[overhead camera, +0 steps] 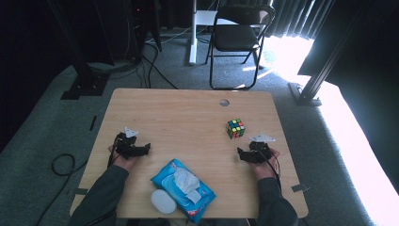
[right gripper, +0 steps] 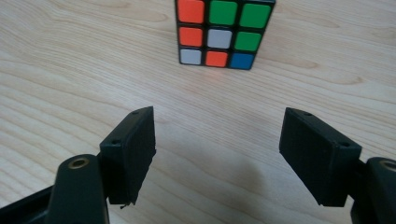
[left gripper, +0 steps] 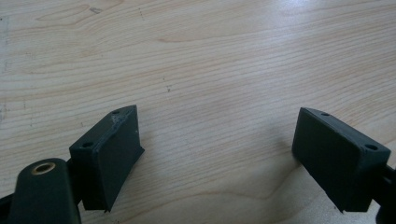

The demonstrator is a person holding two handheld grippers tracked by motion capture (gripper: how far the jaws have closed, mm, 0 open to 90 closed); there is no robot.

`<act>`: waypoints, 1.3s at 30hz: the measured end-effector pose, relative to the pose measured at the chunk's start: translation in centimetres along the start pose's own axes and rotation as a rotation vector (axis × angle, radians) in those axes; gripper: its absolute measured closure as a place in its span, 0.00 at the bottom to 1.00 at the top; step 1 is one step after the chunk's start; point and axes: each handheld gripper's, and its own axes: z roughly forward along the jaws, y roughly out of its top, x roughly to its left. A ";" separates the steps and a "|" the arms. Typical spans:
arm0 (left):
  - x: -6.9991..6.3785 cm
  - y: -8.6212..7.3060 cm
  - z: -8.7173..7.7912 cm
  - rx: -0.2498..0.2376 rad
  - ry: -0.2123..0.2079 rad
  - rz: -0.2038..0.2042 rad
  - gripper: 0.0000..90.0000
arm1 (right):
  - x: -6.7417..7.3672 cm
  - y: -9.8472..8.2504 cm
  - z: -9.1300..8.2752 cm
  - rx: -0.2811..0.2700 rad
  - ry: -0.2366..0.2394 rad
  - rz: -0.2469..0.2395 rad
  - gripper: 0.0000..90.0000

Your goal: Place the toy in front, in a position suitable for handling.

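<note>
You had your right gripper (right gripper: 217, 154) gaping (nothing between) short of the cube (right gripper: 223, 32) at twelve o'clock; next, advance squarely.

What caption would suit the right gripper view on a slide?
Open right tool facing a scrambled Rubik's cube standing apart from it on the wooden table.

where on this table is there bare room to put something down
The far left of the table, beyond the left gripper, is bare, as is the middle strip between the wipes pack and the cube. The near edge is crowded by the pack and a white lid. The right gripper sits just short of the cube.
</note>
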 end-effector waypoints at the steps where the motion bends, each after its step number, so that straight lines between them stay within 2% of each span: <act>1: 0.0 0.0 0.0 0.001 0.001 0.000 0.17 | 0.1 0.0 0.0 0.007 -0.004 -0.003 0.30; 4: 0.0 0.0 0.0 0.001 0.001 0.000 0.17 | 0.3 0.3 0.2 0.019 -0.006 -0.005 0.30; 9: 0.0 0.0 0.0 0.000 0.000 0.000 0.17 | 0.7 0.9 0.1 0.008 0.002 -0.017 0.30; 12: 0.0 0.0 0.0 0.001 0.000 0.000 0.17 | 0.9 1.3 0.2 0.001 -0.012 -0.021 0.24; 22: 0.0 0.0 0.0 0.003 0.004 -0.001 0.17 | 1.3 2.8 0.3 -0.054 0.008 -0.020 0.20; 25: 0.0 0.1 0.1 0.011 0.012 -0.010 0.12 | 1.2 3.0 0.5 -0.058 0.016 -0.015 0.20; 31: 0.1 0.1 0.1 0.013 0.018 -0.016 0.10 | 0.9 3.6 0.7 -0.079 0.024 -0.031 0.20; 37: 0.1 0.1 0.1 0.014 0.017 -0.016 0.10 | 0.3 4.2 1.6 -0.087 0.028 0.011 0.20; 39: 0.1 0.1 0.1 0.014 0.017 -0.016 0.10 | 0.2 4.4 2.0 -0.081 0.020 0.012 0.20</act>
